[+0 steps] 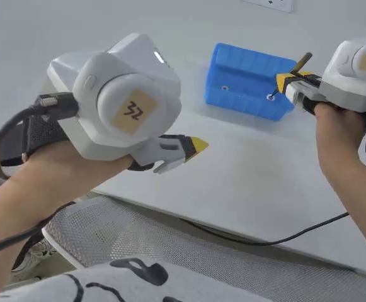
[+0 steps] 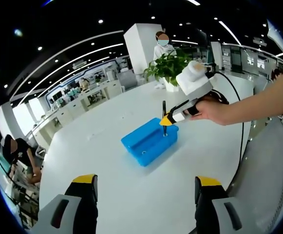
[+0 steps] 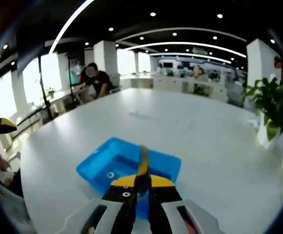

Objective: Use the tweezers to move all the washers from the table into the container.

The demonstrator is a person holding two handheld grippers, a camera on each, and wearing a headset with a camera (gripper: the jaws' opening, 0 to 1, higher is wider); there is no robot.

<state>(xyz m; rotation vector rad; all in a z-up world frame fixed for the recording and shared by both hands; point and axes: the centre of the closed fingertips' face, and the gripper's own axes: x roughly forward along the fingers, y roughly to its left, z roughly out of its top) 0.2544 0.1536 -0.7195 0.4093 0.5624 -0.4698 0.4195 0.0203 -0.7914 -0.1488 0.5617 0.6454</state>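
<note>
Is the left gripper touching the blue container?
Apart. In the left gripper view, bare white table lies between the open left gripper and the blue container.

Blue container (image 1: 245,69) looked smooth matt plastic; white table (image 1: 245,182) was smooth, faintly glossy; lower frame, grey mesh (image 1: 170,245) looked rough.

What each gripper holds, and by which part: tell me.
Right gripper: tweezers, clamped around mid-length between its fingers. Left gripper: open, holding nothing.
</note>
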